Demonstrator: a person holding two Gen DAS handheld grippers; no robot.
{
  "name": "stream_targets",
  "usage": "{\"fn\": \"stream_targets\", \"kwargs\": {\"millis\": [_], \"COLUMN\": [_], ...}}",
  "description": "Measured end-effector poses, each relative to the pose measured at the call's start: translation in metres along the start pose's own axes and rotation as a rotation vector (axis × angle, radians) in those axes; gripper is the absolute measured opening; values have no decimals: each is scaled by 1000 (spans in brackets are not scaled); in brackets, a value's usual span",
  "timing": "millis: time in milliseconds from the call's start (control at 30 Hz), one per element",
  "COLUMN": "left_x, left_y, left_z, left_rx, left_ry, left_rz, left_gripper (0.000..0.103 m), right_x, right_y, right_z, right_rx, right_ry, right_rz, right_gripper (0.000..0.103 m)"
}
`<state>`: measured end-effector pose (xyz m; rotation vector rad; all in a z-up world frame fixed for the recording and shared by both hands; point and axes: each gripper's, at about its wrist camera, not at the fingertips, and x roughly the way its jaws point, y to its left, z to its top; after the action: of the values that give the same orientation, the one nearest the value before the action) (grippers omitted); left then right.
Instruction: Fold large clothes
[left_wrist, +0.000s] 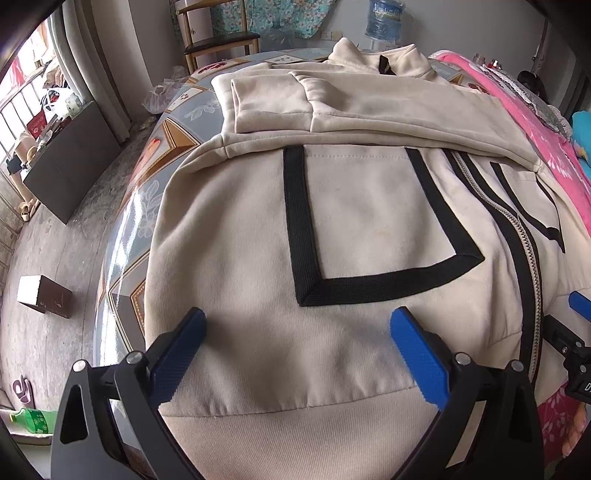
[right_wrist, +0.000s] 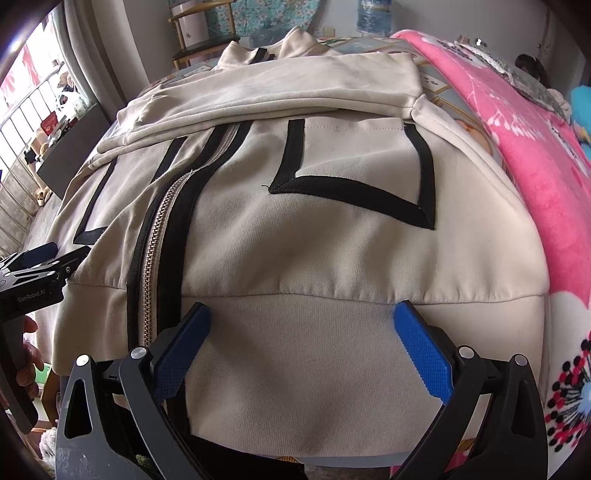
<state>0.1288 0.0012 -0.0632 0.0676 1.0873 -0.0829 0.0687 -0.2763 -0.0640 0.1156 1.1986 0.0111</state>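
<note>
We hold both tongs, left and right, spread wide and empty over the near hem of the cream zip-up jacket with black trim, which lies on the patterned worktop with its collar pointing away from us

Cream jacket with black tape trim and a silver-toothed zip. Blue pads on black left gripper and right gripper. Grey-blue worktop, seemingly floral with gold diamonds. Pink flowered blanket.
</note>
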Motion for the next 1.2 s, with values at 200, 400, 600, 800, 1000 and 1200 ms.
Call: {"fn": "stream_targets", "kwargs": {"millis": [200, 400, 600, 800, 1000, 1200], "left_x": [1, 1, 0, -1, -1, -1], "left_y": [1, 1, 1, 1, 1, 1], "left_z": [0, 0, 0, -2, -2, -1], "left_rx": [-1, 3, 5, 9, 20, 21], "left_ry": [0, 8, 2, -9, -6, -4], "left_rz": [-2, -5, -7, -7, -13, -13], "left_gripper": [98, 98, 98, 98, 98, 98], "right_x": [-1, -1, -1, -13, -15, -4], "right_y": [-1, 1, 0, -1, 12, 20], "right_z": [0, -1, -3, 2, 7, 6], "right_rx": [-13, -19, -40, -14, -53, -72], "right_ry": [0, -1, -15, -34, -61, -49], "right_rz": [11, 4, 3, 67, 78, 68], "right_gripper": [97, 97, 97, 97, 97, 97]}}
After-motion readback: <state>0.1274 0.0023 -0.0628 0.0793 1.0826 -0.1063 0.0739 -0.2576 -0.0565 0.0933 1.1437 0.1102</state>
